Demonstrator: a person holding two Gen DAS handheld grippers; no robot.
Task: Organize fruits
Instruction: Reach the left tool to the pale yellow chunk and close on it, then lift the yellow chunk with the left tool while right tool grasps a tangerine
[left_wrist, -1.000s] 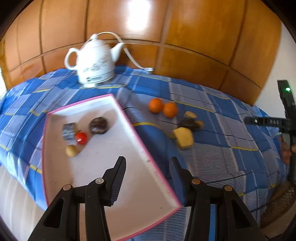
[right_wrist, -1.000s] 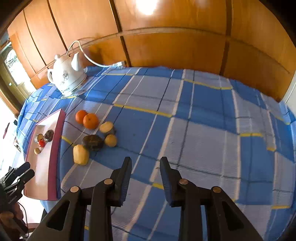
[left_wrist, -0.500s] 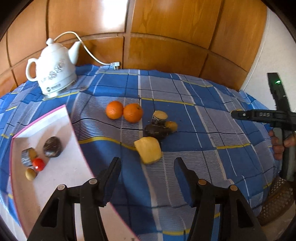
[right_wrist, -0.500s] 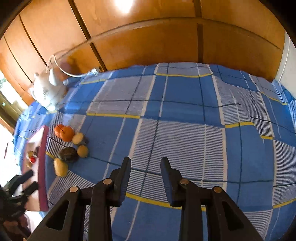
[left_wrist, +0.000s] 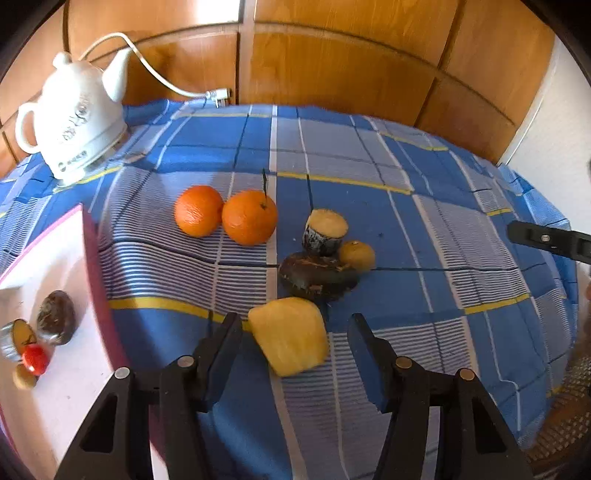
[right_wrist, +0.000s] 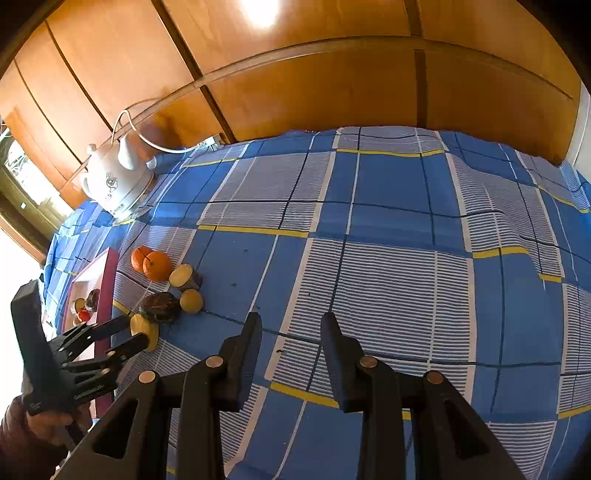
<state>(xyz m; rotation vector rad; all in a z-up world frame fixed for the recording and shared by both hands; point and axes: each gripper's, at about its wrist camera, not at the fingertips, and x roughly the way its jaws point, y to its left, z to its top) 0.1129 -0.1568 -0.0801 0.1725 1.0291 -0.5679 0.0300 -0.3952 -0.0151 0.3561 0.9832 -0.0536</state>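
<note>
While the left gripper (left_wrist: 295, 332) hangs with fingers spread around the yellow fruit chunk (left_wrist: 290, 336), not pinching, the chunk lies flat on the checked cloth (left_wrist: 424, 221), long axis diagonal, near the tray (left_wrist: 92, 258); right gripper (right_wrist: 291, 332) narrowly parted, empty.

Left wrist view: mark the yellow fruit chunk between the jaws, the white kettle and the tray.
yellow fruit chunk (left_wrist: 290, 334), left wrist view, top face.
white kettle (left_wrist: 79, 122), left wrist view, body.
tray (left_wrist: 94, 266), left wrist view, pink side wall.
</note>
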